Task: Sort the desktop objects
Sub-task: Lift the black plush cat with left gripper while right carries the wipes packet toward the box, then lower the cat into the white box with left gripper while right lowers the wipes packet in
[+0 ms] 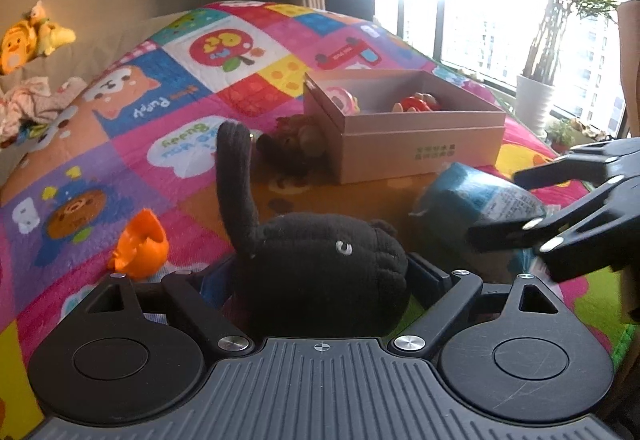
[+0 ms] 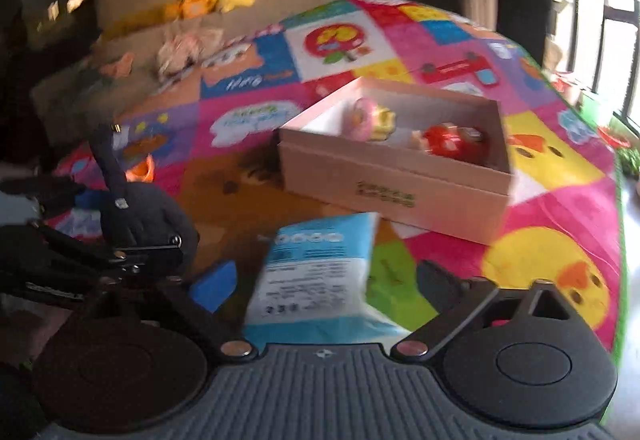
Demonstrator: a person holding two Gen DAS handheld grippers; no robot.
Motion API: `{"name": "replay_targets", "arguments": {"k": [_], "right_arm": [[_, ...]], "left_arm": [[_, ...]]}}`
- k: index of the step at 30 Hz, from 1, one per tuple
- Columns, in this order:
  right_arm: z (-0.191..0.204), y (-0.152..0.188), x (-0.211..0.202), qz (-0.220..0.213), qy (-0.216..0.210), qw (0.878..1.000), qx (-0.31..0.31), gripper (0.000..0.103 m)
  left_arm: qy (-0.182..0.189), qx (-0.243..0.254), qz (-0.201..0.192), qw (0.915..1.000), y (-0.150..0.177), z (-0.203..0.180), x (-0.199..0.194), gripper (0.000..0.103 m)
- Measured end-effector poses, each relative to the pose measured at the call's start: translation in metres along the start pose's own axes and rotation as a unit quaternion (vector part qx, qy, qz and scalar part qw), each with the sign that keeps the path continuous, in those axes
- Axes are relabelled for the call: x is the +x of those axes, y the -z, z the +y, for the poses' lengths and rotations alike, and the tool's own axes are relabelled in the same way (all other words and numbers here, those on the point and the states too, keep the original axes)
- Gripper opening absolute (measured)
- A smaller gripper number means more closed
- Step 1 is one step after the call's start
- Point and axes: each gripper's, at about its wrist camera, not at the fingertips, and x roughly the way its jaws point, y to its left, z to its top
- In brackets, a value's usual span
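Observation:
My left gripper is shut on a black plush toy with a long ear sticking up; it also shows in the right wrist view. My right gripper is open around a blue and white packet that lies between its fingers; whether they touch it I cannot tell. The packet shows in the left wrist view beside the right gripper. An open pink box holds a pink toy and a red toy.
A colourful patchwork play mat covers the surface. An orange toy lies at the left. A brown plush sits against the box's left side. Yellow plush toys and cloths lie at the back left. A potted plant stands by the window.

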Motion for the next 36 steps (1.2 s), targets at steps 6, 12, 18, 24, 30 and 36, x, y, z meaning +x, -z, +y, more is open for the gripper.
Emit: {"name": "replay_targets", "arguments": {"k": [6, 12, 18, 24, 30, 36], "right_arm": [[0.007, -0.004, 0.013, 0.048, -0.018, 0.998, -0.028, 0.055], [-0.031, -0.050, -0.060, -0.071, -0.022, 0.997, 0.013, 0.055], [-0.064, -0.067, -0.113, -0.175, 0.059, 0.983, 0.022, 0.055], [-0.087, -0.052, -0.097, -0.147, 0.070, 0.985, 0.058, 0.055], [-0.103, -0.036, -0.084, -0.126, 0.076, 0.986, 0.081, 0.055], [-0.112, -0.043, -0.061, -0.107, 0.056, 0.987, 0.103, 0.055]], "left_arm": [[0.005, -0.004, 0.000, 1.0000, -0.005, 0.003, -0.002, 0.091], [0.031, 0.022, -0.090, 0.9952, -0.072, 0.000, -0.017, 0.091], [0.049, 0.071, -0.170, 0.9817, -0.147, -0.027, 0.008, 0.091], [0.084, 0.066, -0.128, 0.9860, -0.182, -0.048, 0.078, 0.096], [0.074, 0.063, -0.058, 0.9936, -0.133, -0.040, 0.093, 0.098], [0.067, 0.039, -0.031, 0.9965, -0.079, -0.025, 0.067, 0.100]]}}
